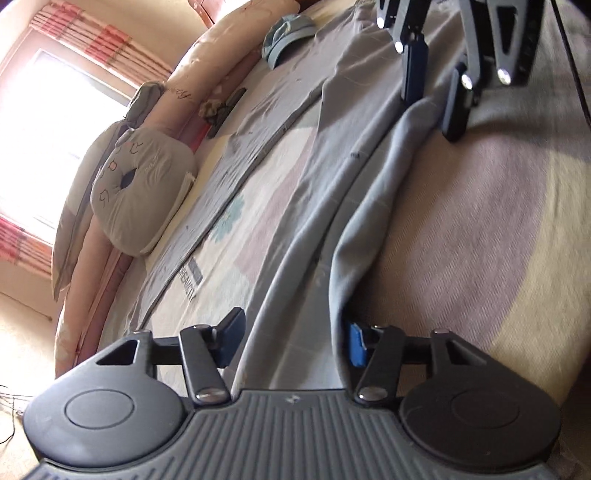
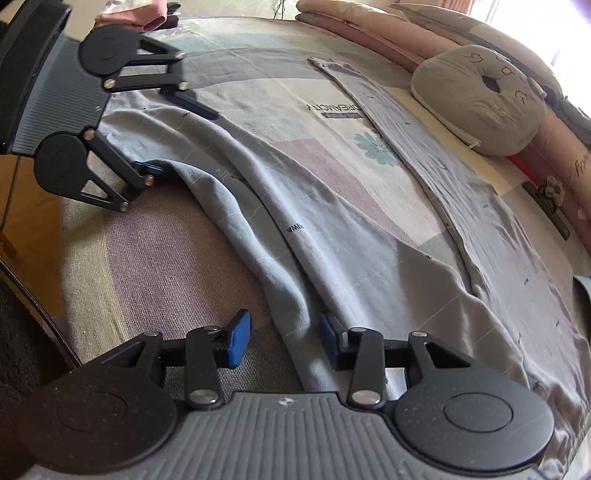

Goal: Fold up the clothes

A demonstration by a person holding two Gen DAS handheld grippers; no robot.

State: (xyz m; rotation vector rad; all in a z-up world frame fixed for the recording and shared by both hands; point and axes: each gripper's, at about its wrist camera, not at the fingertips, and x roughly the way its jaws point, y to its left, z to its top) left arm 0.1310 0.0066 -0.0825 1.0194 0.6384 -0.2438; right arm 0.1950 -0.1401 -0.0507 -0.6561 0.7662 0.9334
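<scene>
Sunlit bedroom, with a bright window and red-striped curtains (image 1: 88,40) at the far left of the left wrist view. A bed (image 2: 155,258) with a patchwork cover of mauve, cream and grey blocks carries everything. Along its far side lie rolled pink quilts (image 1: 207,62) and a grey cat-face cushion (image 2: 480,99), which touches the quilts behind it.

The task's thing, a pale grey-blue garment (image 2: 332,229) with small dark printed marks, lies spread across the bed. One long folded ridge of it runs between the two tools, and a flatter grey strip of cloth (image 2: 406,140) lies farther off, near the cushion. A blue cap (image 1: 288,33) rests at the far end of the bed in the left wrist view.

The left tool (image 1: 291,343) straddles one end of the ridge: its blue pads (image 1: 356,343) stand partly apart with the bunched cloth filling the gap between them, and whether they truly press on it I cannot tell. The right tool (image 2: 284,341) sits at the other end of the ridge, half spread; the cloth lies against its right pad, while a gap shows beside its left pad (image 2: 240,338), so it does not pinch the cloth.
</scene>
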